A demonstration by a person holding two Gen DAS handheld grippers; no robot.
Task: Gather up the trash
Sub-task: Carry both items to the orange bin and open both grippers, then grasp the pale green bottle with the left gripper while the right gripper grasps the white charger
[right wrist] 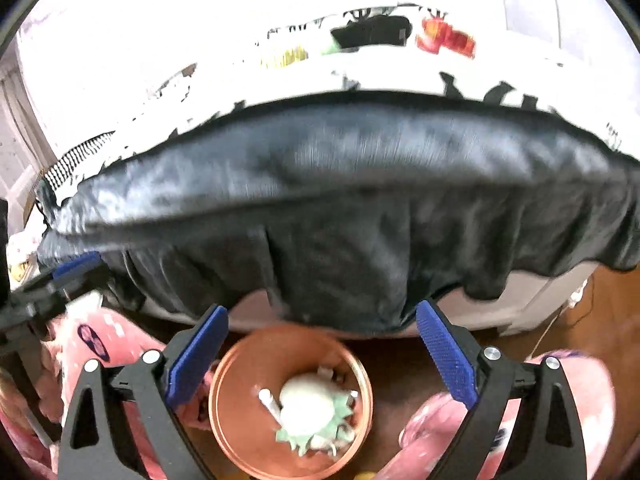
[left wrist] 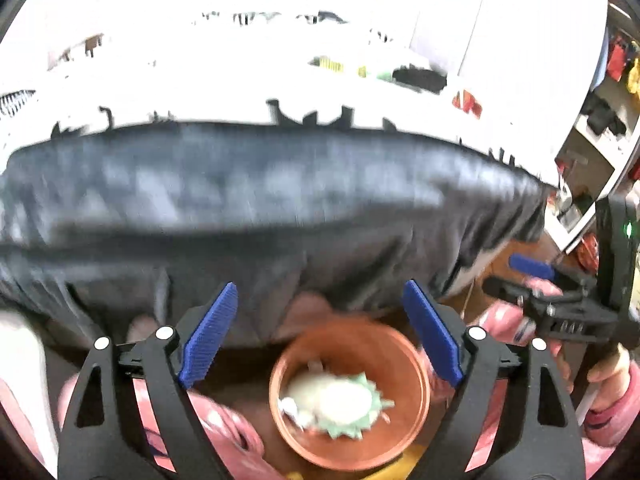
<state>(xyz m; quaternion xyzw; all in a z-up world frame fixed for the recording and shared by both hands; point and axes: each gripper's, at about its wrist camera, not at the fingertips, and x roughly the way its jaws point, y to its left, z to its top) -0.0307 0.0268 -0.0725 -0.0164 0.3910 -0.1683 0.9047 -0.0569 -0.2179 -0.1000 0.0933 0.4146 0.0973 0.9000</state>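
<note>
A round copper-coloured bin [left wrist: 416, 420] stands on the floor below me. It holds white crumpled trash [left wrist: 328, 396] and a pale green jagged wrapper [left wrist: 360, 428]. My left gripper [left wrist: 320, 336] is open and empty, hovering above the bin's far rim. In the right wrist view the same bin [right wrist: 228, 412] holds the white trash [right wrist: 306, 404], the green wrapper [right wrist: 292, 438] and a small white stick [right wrist: 270, 402]. My right gripper [right wrist: 322, 354] is open and empty above the bin. The right gripper also shows at the right edge of the left wrist view [left wrist: 532, 268].
A bed with a dark blanket [left wrist: 240, 200] hanging over its edge fills the middle of both views [right wrist: 360, 184]. Bright white bedding [left wrist: 240, 72] with scattered items lies beyond. Pink patterned trouser legs [right wrist: 96, 344] flank the bin. Shelves [left wrist: 592, 132] stand at the right. The floor [right wrist: 404, 376] is brown wood.
</note>
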